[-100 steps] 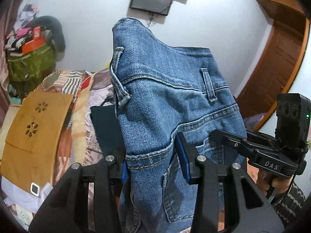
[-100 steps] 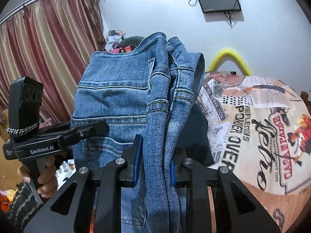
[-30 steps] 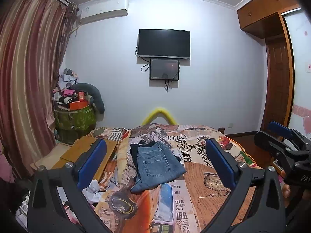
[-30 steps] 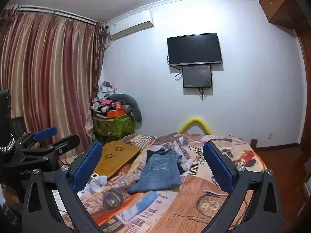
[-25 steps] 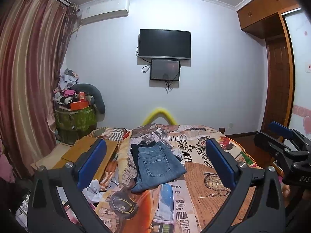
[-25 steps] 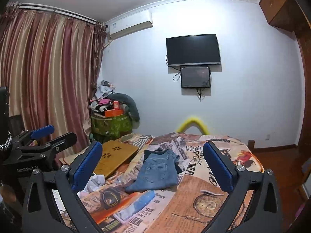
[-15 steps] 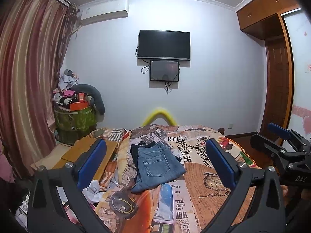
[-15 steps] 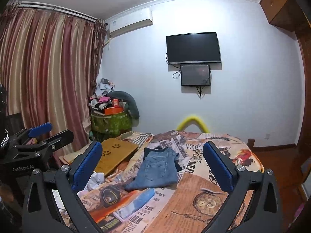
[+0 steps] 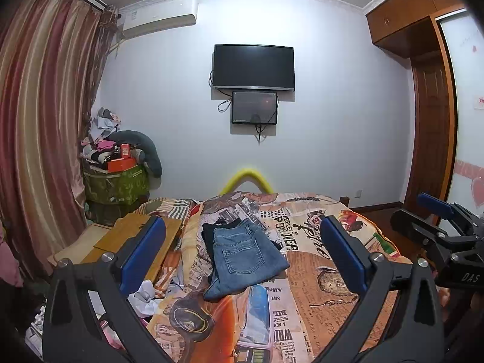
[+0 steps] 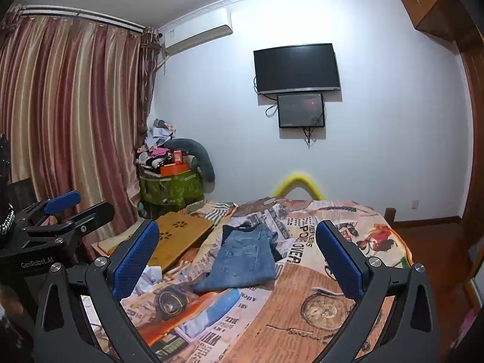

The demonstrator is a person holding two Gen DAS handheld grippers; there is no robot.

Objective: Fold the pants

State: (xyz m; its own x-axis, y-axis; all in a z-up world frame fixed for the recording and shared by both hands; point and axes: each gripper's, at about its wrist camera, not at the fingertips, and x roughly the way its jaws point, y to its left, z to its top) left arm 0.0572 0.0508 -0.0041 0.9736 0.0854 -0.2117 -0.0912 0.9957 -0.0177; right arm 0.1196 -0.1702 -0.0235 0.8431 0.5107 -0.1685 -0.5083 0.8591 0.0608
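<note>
Folded blue jeans (image 9: 242,255) lie on the printed bedspread (image 9: 305,272), on top of a dark garment (image 9: 207,236). They also show in the right wrist view (image 10: 246,257). My left gripper (image 9: 242,257) is open and empty, held well back from the bed. My right gripper (image 10: 239,260) is open and empty too, also far back. Each gripper shows in the other's view: the right one at the right edge (image 9: 441,230), the left one at the left edge (image 10: 60,214).
A wooden lap desk (image 10: 178,236) lies left of the jeans, with crumpled white cloth (image 10: 151,275) beside it. A green bin piled with clutter (image 10: 169,187) stands by the striped curtains (image 10: 69,121). A TV (image 9: 253,67) hangs on the far wall. A wooden door (image 9: 429,139) is at right.
Earlier both grippers were shut on the jeans held up close. They have since let go and pulled far back; the jeans lie folded on the bed. In the last second almost nothing moved.
</note>
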